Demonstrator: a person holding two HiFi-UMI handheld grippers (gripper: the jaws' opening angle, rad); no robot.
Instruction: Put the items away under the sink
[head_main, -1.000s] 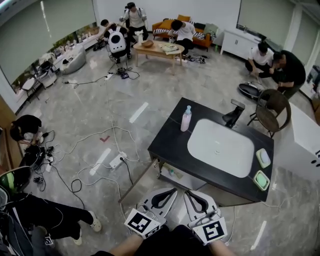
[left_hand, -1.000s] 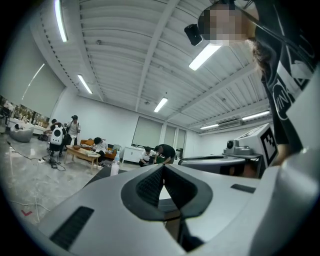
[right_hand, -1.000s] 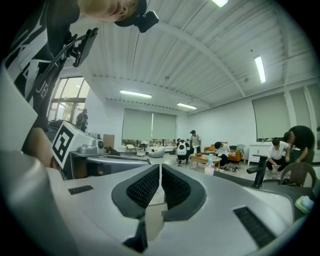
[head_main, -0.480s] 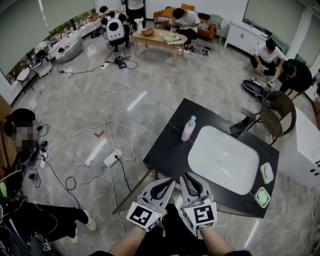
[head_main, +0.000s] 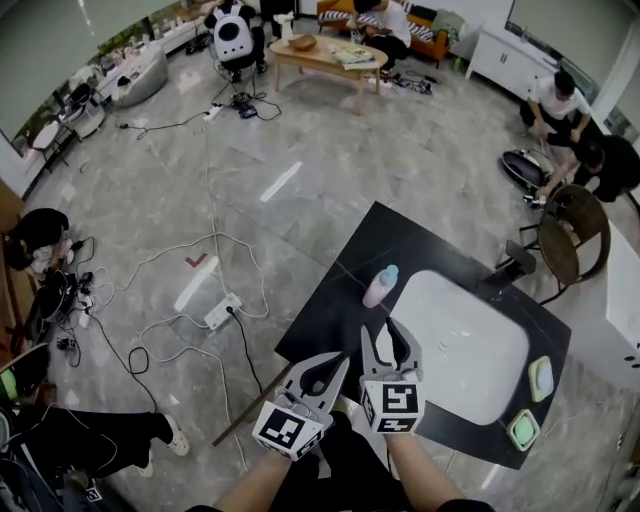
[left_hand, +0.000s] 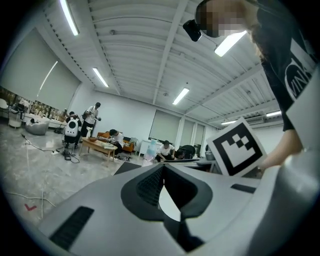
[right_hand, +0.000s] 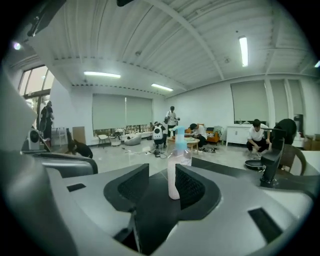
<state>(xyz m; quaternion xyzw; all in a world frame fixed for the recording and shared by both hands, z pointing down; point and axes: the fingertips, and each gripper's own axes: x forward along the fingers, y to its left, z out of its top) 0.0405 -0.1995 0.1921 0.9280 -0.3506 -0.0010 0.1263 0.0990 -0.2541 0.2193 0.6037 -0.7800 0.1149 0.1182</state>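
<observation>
A pink bottle with a blue pump (head_main: 380, 286) stands upright on the black counter (head_main: 330, 310), left of the white sink (head_main: 465, 345). My right gripper (head_main: 387, 335) hovers over the counter's near part, short of the bottle. Its jaws have just been opening and stand open. In the right gripper view the bottle (right_hand: 176, 165) shows ahead through the gap of the right gripper (right_hand: 161, 171), untouched. My left gripper (head_main: 340, 360) is shut and empty at the counter's near edge. In the left gripper view the left gripper (left_hand: 162, 169) points level, with the bottle (left_hand: 151, 150) small beyond it.
A black faucet (head_main: 505, 268) stands behind the sink. Two green soap dishes (head_main: 541, 378) (head_main: 522, 430) sit at the counter's right end. A brown chair (head_main: 575, 235) is beyond it. Cables and a power strip (head_main: 222, 312) lie on the floor at left. Several people sit or crouch further off.
Both grippers moved forward over the counter's near edge toward the bottle. The right gripper's jaws went from shut to open. The left stayed shut.
</observation>
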